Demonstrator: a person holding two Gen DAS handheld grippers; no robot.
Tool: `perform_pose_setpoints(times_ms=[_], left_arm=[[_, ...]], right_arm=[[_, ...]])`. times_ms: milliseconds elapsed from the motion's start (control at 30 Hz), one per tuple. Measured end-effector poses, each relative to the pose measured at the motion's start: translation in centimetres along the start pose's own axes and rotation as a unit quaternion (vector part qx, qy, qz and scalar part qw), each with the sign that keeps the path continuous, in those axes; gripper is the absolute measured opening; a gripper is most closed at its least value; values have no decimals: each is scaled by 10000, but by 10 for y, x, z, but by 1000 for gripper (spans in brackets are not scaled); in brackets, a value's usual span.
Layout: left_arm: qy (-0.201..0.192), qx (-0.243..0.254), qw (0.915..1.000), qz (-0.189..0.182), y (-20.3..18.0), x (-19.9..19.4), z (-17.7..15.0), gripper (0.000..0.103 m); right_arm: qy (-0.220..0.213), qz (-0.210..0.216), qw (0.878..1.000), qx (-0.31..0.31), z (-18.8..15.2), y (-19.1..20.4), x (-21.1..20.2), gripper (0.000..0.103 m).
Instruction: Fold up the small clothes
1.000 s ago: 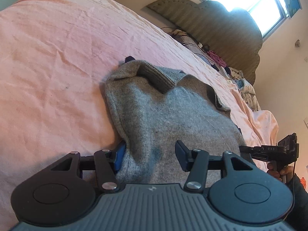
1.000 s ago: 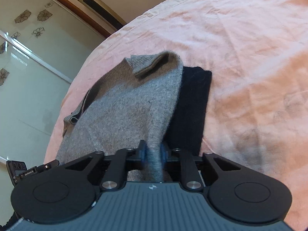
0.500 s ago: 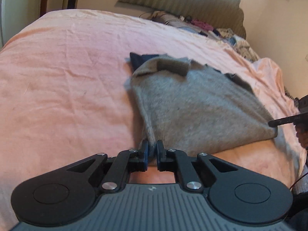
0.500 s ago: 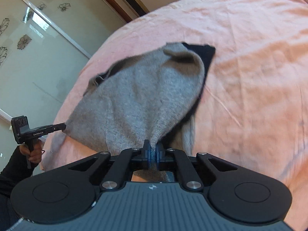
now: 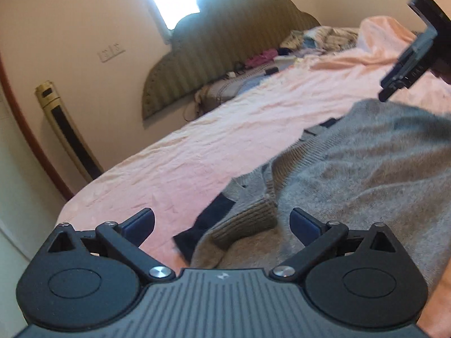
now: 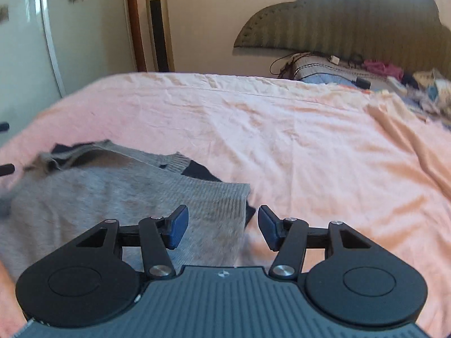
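- Lying on pink bedsheet [image 6: 282,129]: one grey knitted sweater [image 6: 112,191], one dark navy garment [image 5: 208,225] beneath.
- Left gripper [image 5: 222,225]: jaws wide apart, empty.
- Right gripper [image 6: 221,225]: jaws apart, empty.

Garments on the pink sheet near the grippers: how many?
2. A grey sweater lies under both open grippers; a dark navy piece peeks out from beneath its ribbed edge. More clothes sit blurred by the headboard, uncounted.

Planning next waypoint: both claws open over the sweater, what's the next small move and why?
Probably close the right claw on the sweater hem corner between its open jaws. The sweater lies flat and unfolded on the bed, and the left claw is open too.
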State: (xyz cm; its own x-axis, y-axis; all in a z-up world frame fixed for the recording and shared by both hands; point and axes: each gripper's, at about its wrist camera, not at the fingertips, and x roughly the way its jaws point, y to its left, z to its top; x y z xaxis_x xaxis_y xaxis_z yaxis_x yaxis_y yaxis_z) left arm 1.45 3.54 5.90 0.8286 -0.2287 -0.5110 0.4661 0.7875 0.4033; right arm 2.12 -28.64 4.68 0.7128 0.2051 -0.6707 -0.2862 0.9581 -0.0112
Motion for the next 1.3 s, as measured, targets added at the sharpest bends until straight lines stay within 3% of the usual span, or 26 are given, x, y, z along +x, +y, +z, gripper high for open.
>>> perform_pose_setpoints(times_ms=[67, 100, 167, 200, 233, 267, 300, 333, 400, 500, 600, 700, 900, 933, 967, 1000, 1067, 1100, 1133, 1200, 1233, 1300], left_arm=[[159, 258, 9995, -104, -13, 25, 4, 100], [222, 311, 9991, -170, -17, 34, 5, 94], [329, 236, 9984, -387, -17, 45, 8, 73], [426, 136, 9976, -519, -15, 50, 10, 48], [507, 15, 9971, -570, -11, 55, 11, 29], [582, -124, 9966, -568, -6, 59, 12, 25], [622, -286, 9962, -537, 1, 62, 12, 15], [654, -502, 9954, -481, 8, 65, 13, 8], [621, -1071, 9915, -390, 31, 65, 14, 8], [674, -1882, 9790, -395, 63, 72, 13, 8], [859, -2034, 9753, -50, 72, 86, 10, 8], [1033, -2214, 9697, -4, 75, 99, 7, 8], [1303, -2051, 9683, 577, 67, 123, 7, 12], [1298, -2148, 9659, 635, 69, 118, 7, 18], [1306, -2217, 9639, 686, 70, 113, 8, 21], [1295, -2244, 9626, 789, 70, 105, 10, 34], [1039, -2303, 9632, 914, 67, 81, 13, 54], [811, -2363, 9646, 846, 64, 69, 14, 74], [606, -2425, 9655, 726, 60, 60, 15, 88], [613, -2357, 9692, 369, 47, 62, 20, 89], [801, -2215, 9714, 311, 38, 72, 24, 89], [1267, -1975, 9713, 380, 24, 99, 24, 89]], right_arm=[[149, -10, 9998, 94, 9, -1, 25, 56], [257, 35, 9995, 199, 12, -3, 35, 56], [477, 79, 9981, 389, 14, -7, 54, 56], [566, 83, 9972, 479, 14, -9, 62, 56], [552, 148, 9964, 623, 13, -13, 67, 56], [504, 266, 9949, 830, 11, -16, 66, 54], [435, 365, 9929, 1046, 11, -21, 66, 47], [363, 430, 9907, 1236, 12, -26, 66, 15], [150, 618, 9862, 1528, 11, -33, 59, 13], [-63, 727, 9841, 1622, 13, -37, 50, 12], [-164, 649, 9825, 1738, 15, -39, 54, 12], [-260, 470, 9779, 2019, 11, -47, 62, 10], [-202, 167, 9784, 2051, 3, -41, 82, 13], [-195, 210, 9776, 2087, 3, -41, 78, 21], [-231, 260, 9764, 2133, 4, -42, 70, 35], [-373, 248, 9757, 2147, 4, -41, 58, 43], [-808, 137, 9746, 2082, 9, -36, 26, 47], [-940, 266, 9727, 2104, 11, -33, 13, 47], [-983, 484, 9709, 2127, 13, -27, 5, 49], [-856, 764, 9727, 2015, 17, -10, 6, 60], [-736, 732, 9769, 1866, 18, 1, 14, 65], [-349, 483, 9851, 1614, 14, 17, 39, 67]])
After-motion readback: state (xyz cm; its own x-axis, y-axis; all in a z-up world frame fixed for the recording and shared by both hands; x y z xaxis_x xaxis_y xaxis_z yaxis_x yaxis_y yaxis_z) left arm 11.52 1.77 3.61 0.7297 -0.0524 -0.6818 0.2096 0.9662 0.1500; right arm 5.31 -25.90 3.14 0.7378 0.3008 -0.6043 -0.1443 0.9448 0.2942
